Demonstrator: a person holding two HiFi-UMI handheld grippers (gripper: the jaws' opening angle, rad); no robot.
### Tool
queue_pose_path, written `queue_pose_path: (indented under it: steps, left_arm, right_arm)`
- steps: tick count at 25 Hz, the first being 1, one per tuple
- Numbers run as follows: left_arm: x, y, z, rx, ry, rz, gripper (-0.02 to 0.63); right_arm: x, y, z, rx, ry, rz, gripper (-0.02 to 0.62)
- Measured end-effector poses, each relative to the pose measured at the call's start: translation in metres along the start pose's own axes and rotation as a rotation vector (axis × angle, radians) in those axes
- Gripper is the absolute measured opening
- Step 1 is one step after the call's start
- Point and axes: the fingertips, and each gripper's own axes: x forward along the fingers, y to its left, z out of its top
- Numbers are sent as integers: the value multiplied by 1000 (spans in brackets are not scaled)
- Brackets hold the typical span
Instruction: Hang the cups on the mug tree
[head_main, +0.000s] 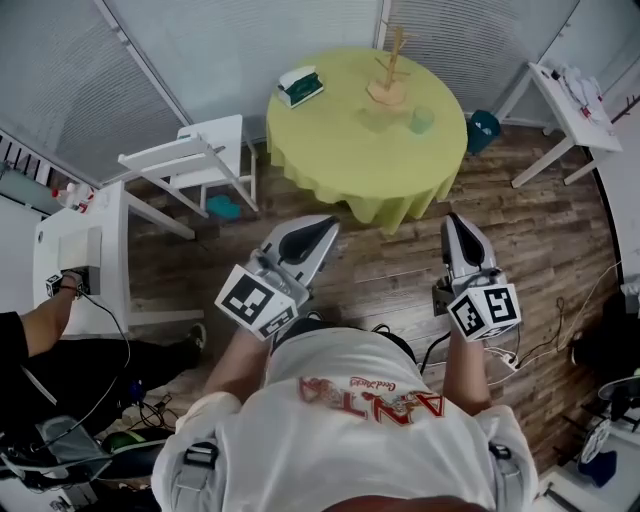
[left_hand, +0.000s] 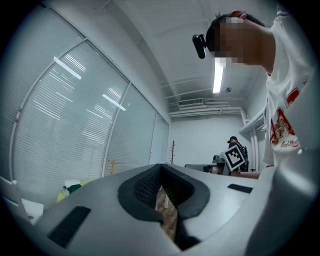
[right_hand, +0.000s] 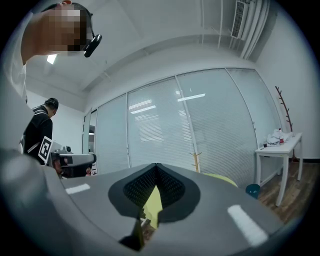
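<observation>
- Now, left gripper (head_main: 325, 229) & right gripper (head_main: 455, 223) both clenched, empty.
- Near right edge of round yellow-green table (head_main: 330, 150), translucent green cup (head_main: 422, 120): prob light, rigid, slippery; pinch rim.

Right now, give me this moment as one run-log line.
phase: not started | left gripper: shut, empty | right gripper: shut, empty | green cup: on table, beside mug tree, unhung

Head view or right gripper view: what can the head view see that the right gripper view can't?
Only the head view shows the green cup and the green-and-white box on the table, plus the white chair. Only the right gripper view shows the ceiling and a person in black. Both show the mug tree, the yellow-green table and the teal bin.
</observation>
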Motion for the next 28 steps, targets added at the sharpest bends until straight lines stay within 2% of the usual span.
queue_pose_path:
  steps: [6,11,21,28]
  left_arm:
    - [-20,38,-15,-30,27,1,9]
    - [-8,59,-22,-48,44,3,9]
    - [82,92,-21,-9,64,51,9]
    - [160,89,-20,24,82,72,9]
  right_arm:
    - [25,26,-23,-13,32,-21,2]
    - [42,14,-28,-8,47,-36,2]
    - [103,-75,-22,24,29,1,2]
    - [119,-158,-15,62,20,8,2]
